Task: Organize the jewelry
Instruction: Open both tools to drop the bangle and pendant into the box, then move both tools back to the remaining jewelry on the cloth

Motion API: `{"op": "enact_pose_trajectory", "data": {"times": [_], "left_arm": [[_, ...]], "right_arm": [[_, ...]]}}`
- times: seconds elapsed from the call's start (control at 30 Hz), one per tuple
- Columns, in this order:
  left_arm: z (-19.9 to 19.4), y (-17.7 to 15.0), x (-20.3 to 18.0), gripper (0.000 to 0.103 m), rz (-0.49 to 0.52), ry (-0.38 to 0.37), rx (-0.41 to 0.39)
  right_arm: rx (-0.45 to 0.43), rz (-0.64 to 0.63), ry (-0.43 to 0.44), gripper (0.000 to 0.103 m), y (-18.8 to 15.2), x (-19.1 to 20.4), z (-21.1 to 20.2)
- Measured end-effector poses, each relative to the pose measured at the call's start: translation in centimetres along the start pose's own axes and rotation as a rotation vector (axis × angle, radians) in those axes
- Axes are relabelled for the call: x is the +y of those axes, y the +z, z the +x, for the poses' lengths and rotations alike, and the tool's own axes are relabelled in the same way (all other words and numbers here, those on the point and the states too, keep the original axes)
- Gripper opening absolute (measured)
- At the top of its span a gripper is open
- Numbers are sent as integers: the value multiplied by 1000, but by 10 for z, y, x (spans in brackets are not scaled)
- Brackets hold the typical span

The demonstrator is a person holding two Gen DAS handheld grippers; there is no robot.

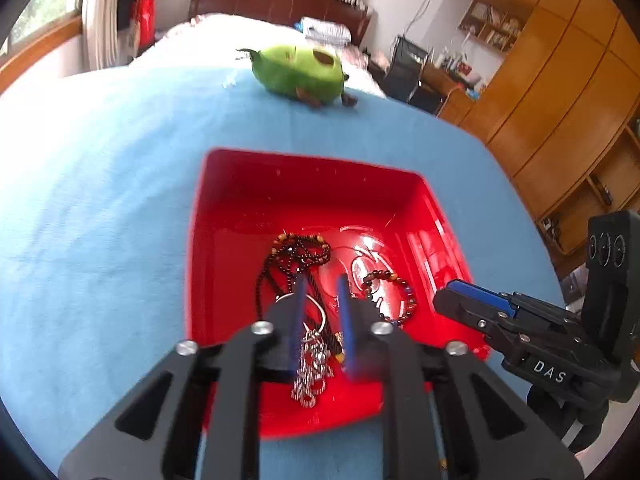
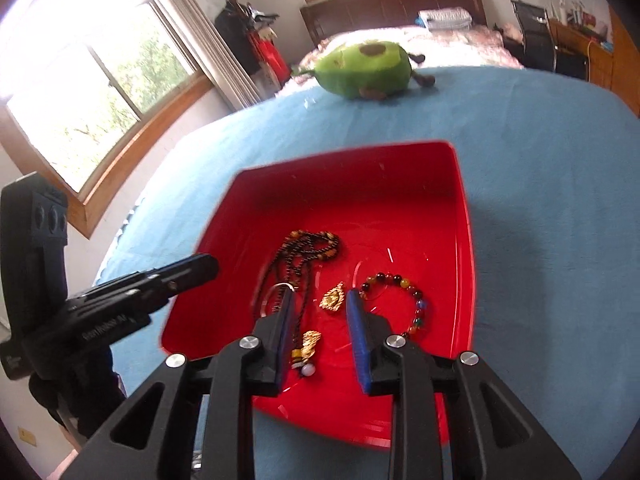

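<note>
A home bedroom is shown. A bed [image 2: 420, 46] with a dark wooden headboard [image 2: 392, 6] is covered by a blue blanket [image 1: 100, 184], on which a green plush toy [image 1: 298, 72] is laid. Wooden wardrobes [image 1: 560, 80], a cluttered desk [image 1: 452, 76], curtained windows [image 2: 100, 92] and hanging clothes [image 2: 248, 28] are seen around it.

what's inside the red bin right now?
Inside the red bin: dark beaded necklace, multicolour bead bracelet, gold pendant, silver chain with a ring. Both grippers' fingers cover the near floor, so anything there is hidden.
</note>
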State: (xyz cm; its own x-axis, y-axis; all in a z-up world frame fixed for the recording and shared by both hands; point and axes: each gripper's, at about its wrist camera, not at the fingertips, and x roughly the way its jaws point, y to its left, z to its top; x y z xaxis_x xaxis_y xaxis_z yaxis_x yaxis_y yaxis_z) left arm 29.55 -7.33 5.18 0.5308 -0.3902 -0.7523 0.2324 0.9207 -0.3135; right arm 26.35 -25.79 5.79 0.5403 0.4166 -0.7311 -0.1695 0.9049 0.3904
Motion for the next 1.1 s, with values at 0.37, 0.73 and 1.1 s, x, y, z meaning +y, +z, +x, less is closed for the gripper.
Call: {"op": "enact_pose_trajectory", "data": {"times": [0.37, 0.73, 1.1], "left_arm": [[-67, -44, -14, 37, 43, 31, -47], [-73, -118, 15, 40, 30, 81, 54], [-49, -172, 42, 38, -41, 40, 181]], "right_arm": [[-28, -55, 17, 27, -36, 30, -46], [43, -47, 24, 27, -116, 29, -56], [130, -45, 36, 27, -172, 35, -47]]}}
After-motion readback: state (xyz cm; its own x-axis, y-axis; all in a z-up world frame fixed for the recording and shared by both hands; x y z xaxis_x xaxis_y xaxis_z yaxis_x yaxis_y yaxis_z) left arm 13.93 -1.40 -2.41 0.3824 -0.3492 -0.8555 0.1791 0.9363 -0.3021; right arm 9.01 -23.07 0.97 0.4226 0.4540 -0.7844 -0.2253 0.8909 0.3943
